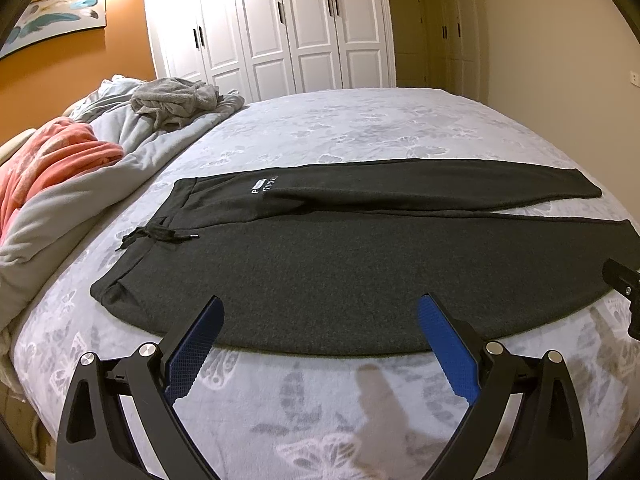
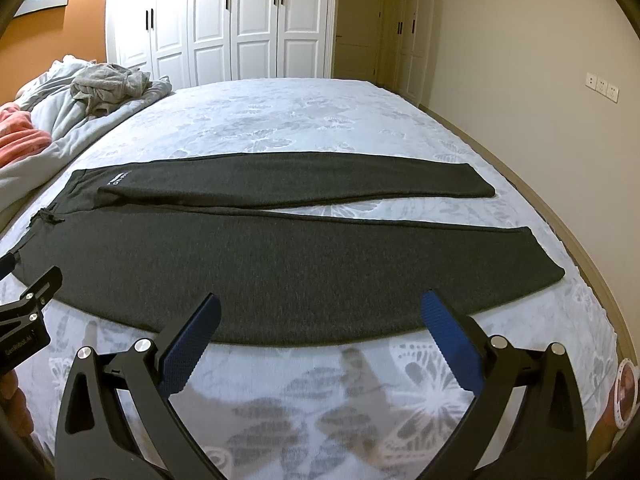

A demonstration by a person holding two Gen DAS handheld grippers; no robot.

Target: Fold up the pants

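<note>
Dark grey pants (image 1: 320, 264) (image 2: 256, 268) lie flat across the bed, waistband with a black drawstring (image 1: 160, 236) at the left, both legs running right and slightly apart. My left gripper (image 1: 320, 308) hovers open over the near leg's front edge, close to the waist end, with nothing between its blue pads. My right gripper (image 2: 320, 304) is open too, over the near edge of the same leg further toward the cuff (image 2: 544, 260). Each gripper shows at the edge of the other's view: right gripper (image 1: 624, 284), left gripper (image 2: 28, 300).
The bed (image 1: 340, 128) has a pale butterfly-print cover. A grey duvet (image 1: 80, 196), a pink blanket (image 1: 52, 152) and a crumpled grey garment (image 1: 172, 100) are heaped at the left. White wardrobe doors (image 1: 280, 28) stand behind; a wall (image 2: 520, 80) runs along the right.
</note>
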